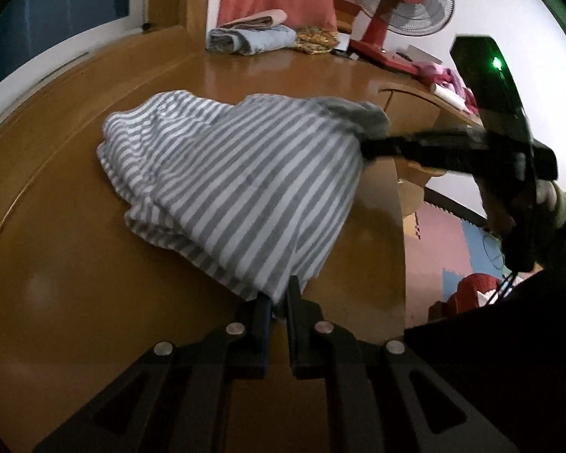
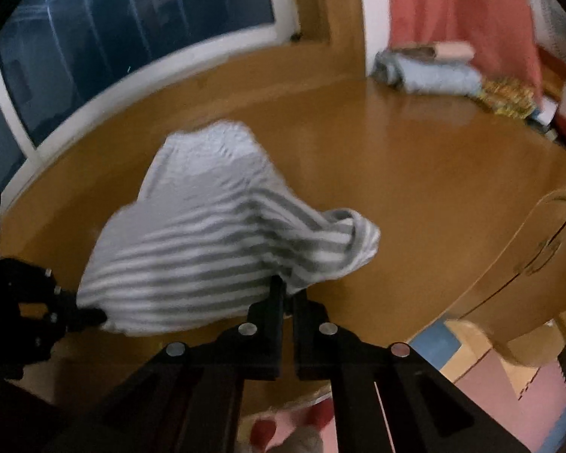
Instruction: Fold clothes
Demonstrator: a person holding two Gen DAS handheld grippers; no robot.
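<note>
I have the left gripper [image 1: 277, 302] and the right gripper [image 2: 287, 294] each clamped on a bunched edge of the striped shirt [image 1: 222, 173], which hangs between them with its far part resting crumpled on the desk [image 1: 75, 283]. It looks light, soft and limp, so I judge it will sag and slide unless held at corners or seams. It is grey-and-white striped, creased, with a plain grey band by the right gripper.
</note>
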